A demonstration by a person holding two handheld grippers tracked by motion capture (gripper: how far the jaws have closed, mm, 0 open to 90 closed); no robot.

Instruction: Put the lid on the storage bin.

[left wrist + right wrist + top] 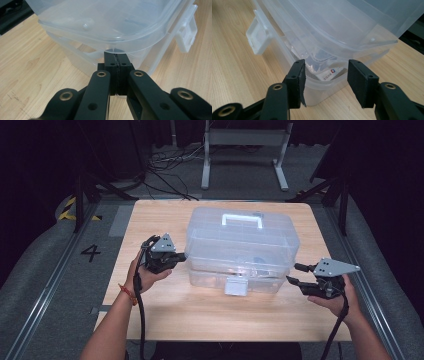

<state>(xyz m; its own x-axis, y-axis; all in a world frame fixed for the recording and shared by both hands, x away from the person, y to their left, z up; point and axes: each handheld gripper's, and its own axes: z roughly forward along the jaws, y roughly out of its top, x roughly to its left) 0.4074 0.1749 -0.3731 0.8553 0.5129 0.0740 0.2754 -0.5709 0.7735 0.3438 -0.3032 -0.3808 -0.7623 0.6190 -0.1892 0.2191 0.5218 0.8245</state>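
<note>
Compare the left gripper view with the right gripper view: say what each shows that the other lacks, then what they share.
Left gripper view alone: the left hand-held gripper, its pads pressed together with nothing visible between them, tips right at the box's lid rim.

Right gripper view alone: the right hand-held gripper, pads apart with nothing between them, and a printed label seen through the box wall.

Both: the clear plastic storage box, its white front latch, and the wooden table.

A clear plastic storage box [240, 247] is being carried by the light wooden desk [165, 307], near its middle, white latch facing the near edge.
</note>
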